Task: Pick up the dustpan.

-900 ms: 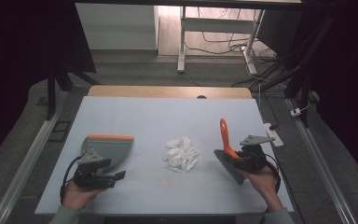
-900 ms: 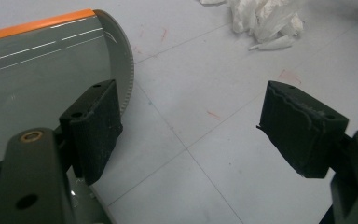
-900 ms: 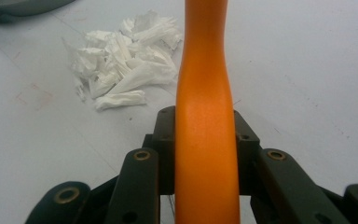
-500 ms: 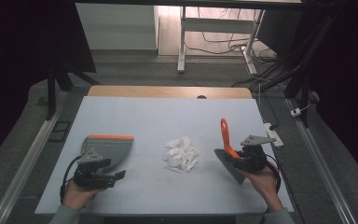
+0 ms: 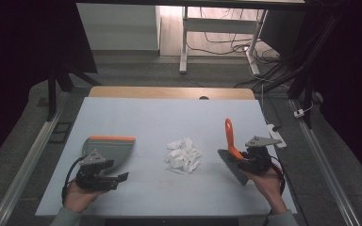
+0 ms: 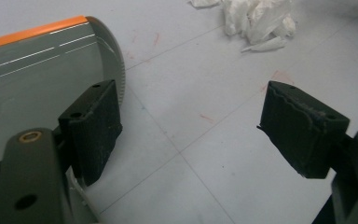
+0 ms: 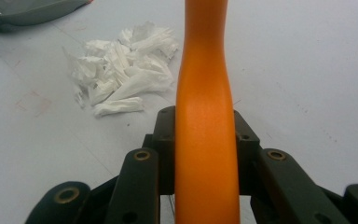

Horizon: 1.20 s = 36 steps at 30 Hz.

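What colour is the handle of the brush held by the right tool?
Orange. The brush handle shows best in the right gripper view, clamped in the right tool.

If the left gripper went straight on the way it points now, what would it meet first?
Probably bare table, then the pile of torn paper. The left gripper stands open; the dustpan lies beside its one jaw, off that line, though depth is hard to judge.
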Tool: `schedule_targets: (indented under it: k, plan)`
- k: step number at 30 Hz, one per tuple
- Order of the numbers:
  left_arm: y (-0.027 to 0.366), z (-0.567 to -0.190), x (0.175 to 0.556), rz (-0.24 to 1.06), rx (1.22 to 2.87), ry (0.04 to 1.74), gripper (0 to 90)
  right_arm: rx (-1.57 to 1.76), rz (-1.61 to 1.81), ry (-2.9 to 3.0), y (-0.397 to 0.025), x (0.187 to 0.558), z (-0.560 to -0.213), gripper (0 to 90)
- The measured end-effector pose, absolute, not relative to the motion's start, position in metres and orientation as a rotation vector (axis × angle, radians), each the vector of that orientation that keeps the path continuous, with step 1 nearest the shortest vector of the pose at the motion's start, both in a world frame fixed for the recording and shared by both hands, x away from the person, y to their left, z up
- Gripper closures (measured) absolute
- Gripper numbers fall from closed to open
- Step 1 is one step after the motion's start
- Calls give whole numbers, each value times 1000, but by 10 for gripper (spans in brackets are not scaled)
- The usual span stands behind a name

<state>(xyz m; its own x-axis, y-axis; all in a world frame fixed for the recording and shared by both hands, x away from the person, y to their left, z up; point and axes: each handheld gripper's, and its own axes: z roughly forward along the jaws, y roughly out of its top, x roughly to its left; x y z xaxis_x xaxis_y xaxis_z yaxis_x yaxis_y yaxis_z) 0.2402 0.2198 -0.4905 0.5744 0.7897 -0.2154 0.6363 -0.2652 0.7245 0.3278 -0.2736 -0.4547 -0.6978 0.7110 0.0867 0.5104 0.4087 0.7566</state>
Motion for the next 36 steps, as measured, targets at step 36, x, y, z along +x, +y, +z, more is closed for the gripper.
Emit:
schedule_targets:
  k: [36]
  plan:
    - [227,-464,257,325,2005,1354,199,1065,1186,2416,-275,328,-451,703]
